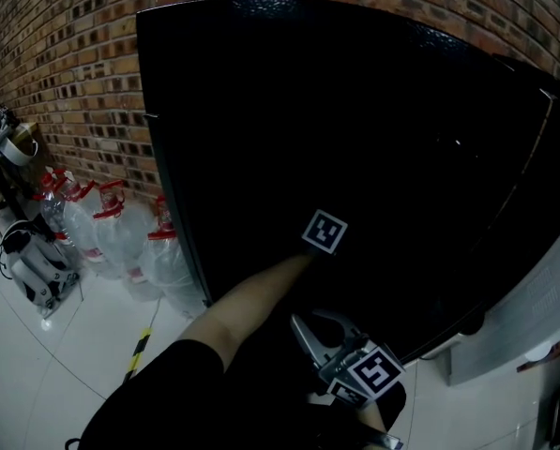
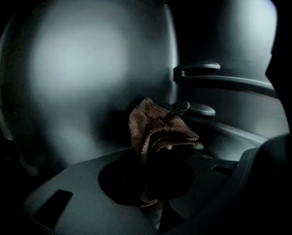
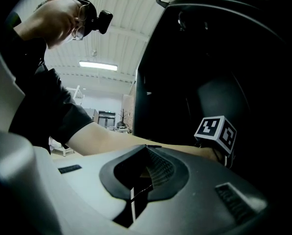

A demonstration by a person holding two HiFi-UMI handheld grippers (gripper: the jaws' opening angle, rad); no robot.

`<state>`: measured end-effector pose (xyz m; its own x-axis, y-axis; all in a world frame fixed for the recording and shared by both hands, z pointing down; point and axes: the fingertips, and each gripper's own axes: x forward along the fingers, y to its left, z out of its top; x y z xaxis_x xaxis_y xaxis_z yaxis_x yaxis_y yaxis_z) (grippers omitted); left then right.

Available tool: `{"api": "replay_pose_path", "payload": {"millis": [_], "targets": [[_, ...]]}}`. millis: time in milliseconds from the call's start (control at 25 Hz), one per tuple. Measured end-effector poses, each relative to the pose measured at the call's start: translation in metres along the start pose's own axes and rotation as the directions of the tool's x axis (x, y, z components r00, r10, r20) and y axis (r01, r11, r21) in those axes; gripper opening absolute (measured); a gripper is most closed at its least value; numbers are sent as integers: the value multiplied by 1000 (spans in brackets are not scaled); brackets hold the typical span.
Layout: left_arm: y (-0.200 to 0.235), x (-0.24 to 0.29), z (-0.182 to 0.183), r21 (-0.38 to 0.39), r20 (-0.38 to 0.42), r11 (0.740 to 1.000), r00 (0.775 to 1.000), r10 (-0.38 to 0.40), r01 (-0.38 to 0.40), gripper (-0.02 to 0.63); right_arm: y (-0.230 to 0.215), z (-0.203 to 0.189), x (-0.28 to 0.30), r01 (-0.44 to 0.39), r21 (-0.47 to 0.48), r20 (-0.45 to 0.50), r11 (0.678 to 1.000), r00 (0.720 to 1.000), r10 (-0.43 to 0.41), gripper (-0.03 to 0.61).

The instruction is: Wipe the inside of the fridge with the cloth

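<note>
Seemingly, wiping is under way: the cloth [image 2: 155, 129] is clenched in the left gripper [image 2: 160, 180] jaws. The fridge wall [image 2: 87, 72] ahead is to be pressed next. The right gripper [image 3: 136, 192] is held shut and empty.

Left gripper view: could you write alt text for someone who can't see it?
A crumpled brown cloth is pinched by the left gripper inside a dark fridge. Behind it curves a pale inner wall, with shelf rails on the right.

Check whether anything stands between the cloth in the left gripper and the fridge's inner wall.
Nothing visible does. The left gripper is shut on the brown cloth inside the fridge, and the pale inner wall ahead is bare; the moulded shelf ledges sit off to the right.
</note>
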<state>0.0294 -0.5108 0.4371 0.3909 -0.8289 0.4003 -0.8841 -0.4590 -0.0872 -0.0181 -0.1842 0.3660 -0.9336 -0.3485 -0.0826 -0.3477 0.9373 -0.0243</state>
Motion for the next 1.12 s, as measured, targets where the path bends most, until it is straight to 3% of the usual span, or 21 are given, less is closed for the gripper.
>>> {"api": "replay_pose_path", "payload": {"millis": [320,480,640,880,1120], "targets": [[63,-28,-20,-24,-48,993,992,114,-115,55,18,5,11,-46,-3,3,999,999,46,5],[82,-36,-26,30,-67,984,982,179,-177,55,21,6,14,-51,-14,14,999,999,51,5],[100,-42,-36,-19,-95,969,965,244,-247,57,20,11,7,-37,-21,28,999,999,37,5],[133,-64,-44,-108,-88,886,892,443,-450,57,26,15,-5,-46,-43,48,998,998,48,5],[144,-79,-53,-207,-121,797,823,555,-568,54,29,20,-15,-55,-55,74,997,995,59,5]]}}
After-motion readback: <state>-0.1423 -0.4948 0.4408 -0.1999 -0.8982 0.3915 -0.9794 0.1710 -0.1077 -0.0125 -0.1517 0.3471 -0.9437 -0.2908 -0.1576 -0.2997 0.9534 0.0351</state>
